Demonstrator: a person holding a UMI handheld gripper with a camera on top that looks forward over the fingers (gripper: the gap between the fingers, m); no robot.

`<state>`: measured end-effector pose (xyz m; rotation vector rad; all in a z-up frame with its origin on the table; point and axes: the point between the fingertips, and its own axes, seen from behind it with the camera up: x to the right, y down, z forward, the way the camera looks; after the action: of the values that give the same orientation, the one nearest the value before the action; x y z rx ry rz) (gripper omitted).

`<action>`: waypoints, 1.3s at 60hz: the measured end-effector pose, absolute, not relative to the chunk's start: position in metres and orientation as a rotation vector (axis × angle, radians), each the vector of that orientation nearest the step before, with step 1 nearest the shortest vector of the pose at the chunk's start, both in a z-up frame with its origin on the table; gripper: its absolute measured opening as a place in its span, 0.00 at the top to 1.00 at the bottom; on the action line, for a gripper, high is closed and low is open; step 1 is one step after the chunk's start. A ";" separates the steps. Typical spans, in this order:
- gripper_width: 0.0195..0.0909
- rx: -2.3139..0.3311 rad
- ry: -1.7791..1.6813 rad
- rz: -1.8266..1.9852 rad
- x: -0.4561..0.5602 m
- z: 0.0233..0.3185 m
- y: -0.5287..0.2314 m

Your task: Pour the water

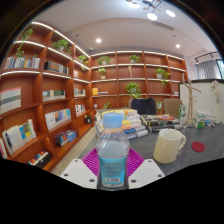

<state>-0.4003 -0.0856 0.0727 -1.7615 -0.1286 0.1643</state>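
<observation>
A clear plastic water bottle with a blue cap and blue label stands upright between my fingers. The magenta pads press against it on both sides, so my gripper is shut on the bottle. The bottle's base is hidden low between the fingers. A white cup with a handle stands on the grey table, ahead and to the right of the bottle, apart from it.
A small red round object lies on the table to the right of the cup. Stacked books and papers lie farther back. Wooden bookshelves line the left and back walls.
</observation>
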 end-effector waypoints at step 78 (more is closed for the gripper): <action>0.82 -1.164 1.342 1.688 -0.327 0.162 -0.009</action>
<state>-0.3273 -0.0094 0.1624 -1.1636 1.3418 1.6880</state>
